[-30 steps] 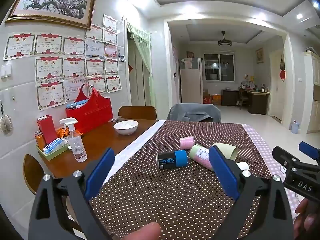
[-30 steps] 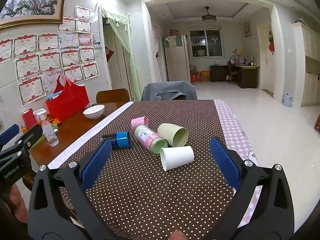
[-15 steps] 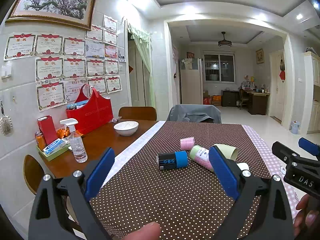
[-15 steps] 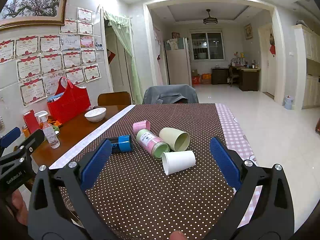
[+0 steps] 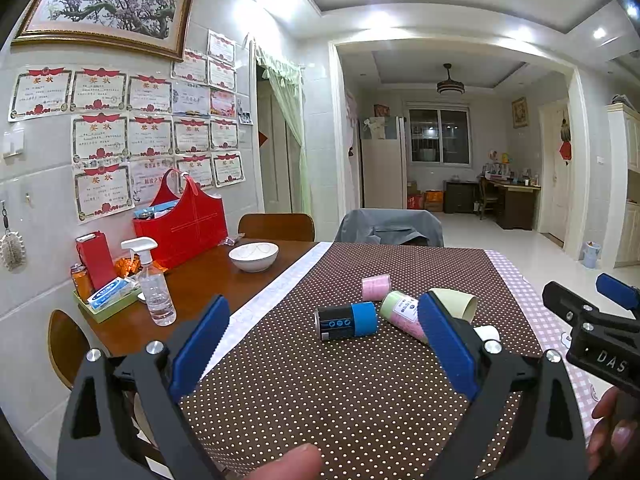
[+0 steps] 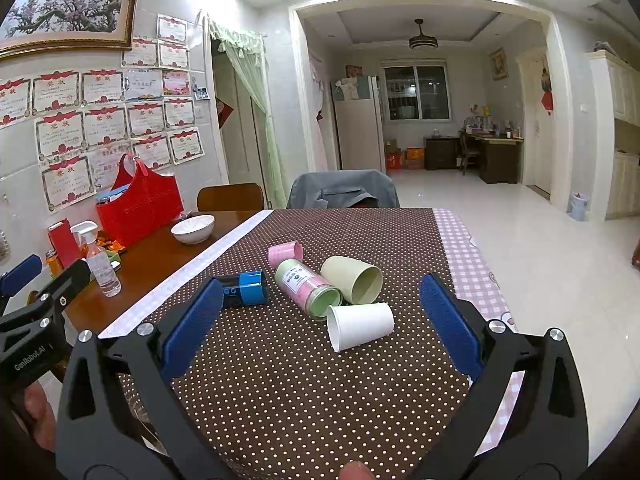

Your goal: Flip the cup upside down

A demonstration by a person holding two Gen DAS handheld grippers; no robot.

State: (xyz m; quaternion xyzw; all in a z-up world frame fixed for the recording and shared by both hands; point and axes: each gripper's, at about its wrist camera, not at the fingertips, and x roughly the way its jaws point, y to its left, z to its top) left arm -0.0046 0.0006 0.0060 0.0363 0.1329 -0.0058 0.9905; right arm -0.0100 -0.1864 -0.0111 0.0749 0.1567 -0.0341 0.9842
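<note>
Several cups lie on their sides on the brown dotted tablecloth (image 6: pixel 288 380): a white paper cup (image 6: pixel 361 326), a pale green cup (image 6: pixel 352 280), a pink-and-green cup (image 6: pixel 305 286), a small pink cup (image 6: pixel 285 252) and a black-and-blue cup (image 6: pixel 244 289). In the left wrist view the black-and-blue cup (image 5: pixel 346 321), pink-and-green cup (image 5: pixel 402 314), pale green cup (image 5: pixel 454 301) and small pink cup (image 5: pixel 376 286) show; the white cup (image 5: pixel 487 333) is mostly hidden. My right gripper (image 6: pixel 320 326) is open, the white cup just ahead between its fingers. My left gripper (image 5: pixel 322 340) is open and empty, short of the cups.
A white bowl (image 6: pixel 193 229), a spray bottle (image 6: pixel 102 266), a red bag (image 6: pixel 138 204) and a tray of small items stand on the bare wood at the left. Chairs stand at the table's far end (image 6: pixel 344 190). The table's right edge drops to the tiled floor.
My right gripper has crept forward, so the cups sit a little lower and closer in its view. The left gripper has barely moved. Both stay open.
</note>
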